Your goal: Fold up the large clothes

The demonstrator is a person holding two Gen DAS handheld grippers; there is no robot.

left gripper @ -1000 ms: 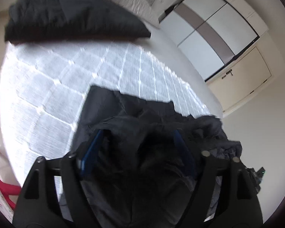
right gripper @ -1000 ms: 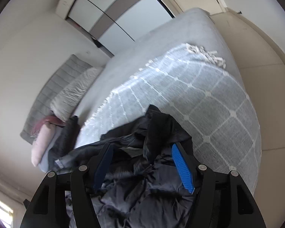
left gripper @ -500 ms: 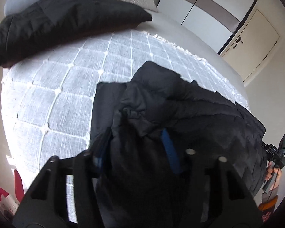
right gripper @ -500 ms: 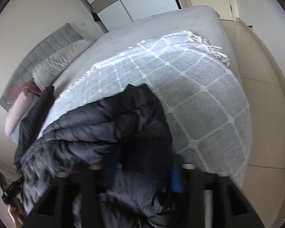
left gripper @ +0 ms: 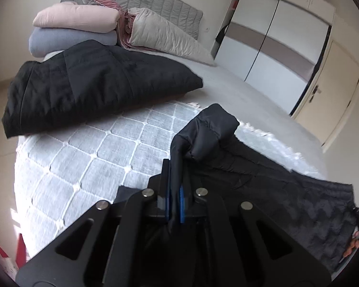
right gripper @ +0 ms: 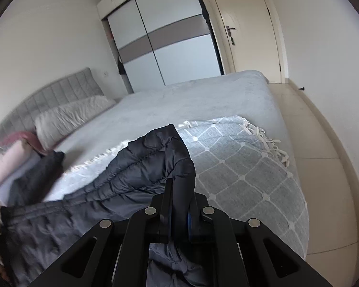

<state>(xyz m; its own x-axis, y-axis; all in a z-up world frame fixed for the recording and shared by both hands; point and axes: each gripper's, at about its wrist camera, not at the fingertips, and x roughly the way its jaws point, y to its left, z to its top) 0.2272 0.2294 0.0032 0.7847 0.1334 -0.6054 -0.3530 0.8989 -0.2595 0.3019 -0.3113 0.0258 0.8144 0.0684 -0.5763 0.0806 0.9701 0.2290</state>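
While both grippers clamp it, one dark quilted jacket (left gripper: 263, 167) stretches between them above the checked throw (left gripper: 88, 157) on the bed (right gripper: 203, 95): left gripper (left gripper: 176, 179) jaws closing on a bunched corner, right gripper (right gripper: 179, 196) clenched on another. One more dark jacket (left gripper: 95, 88) lies folded further up the bed, beside two stacked pillows (left gripper: 76, 28) and one quilted pillow (left gripper: 165, 35).

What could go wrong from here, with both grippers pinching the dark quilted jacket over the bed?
1. The left gripper, jaws closing, and the right gripper each pinch only a thin edge of the dark quilted jacket; the slick fabric could slip out.
2. The jacket sags bunched between them, so a fold might land crooked.
3. It could drag the checked blanket underneath.
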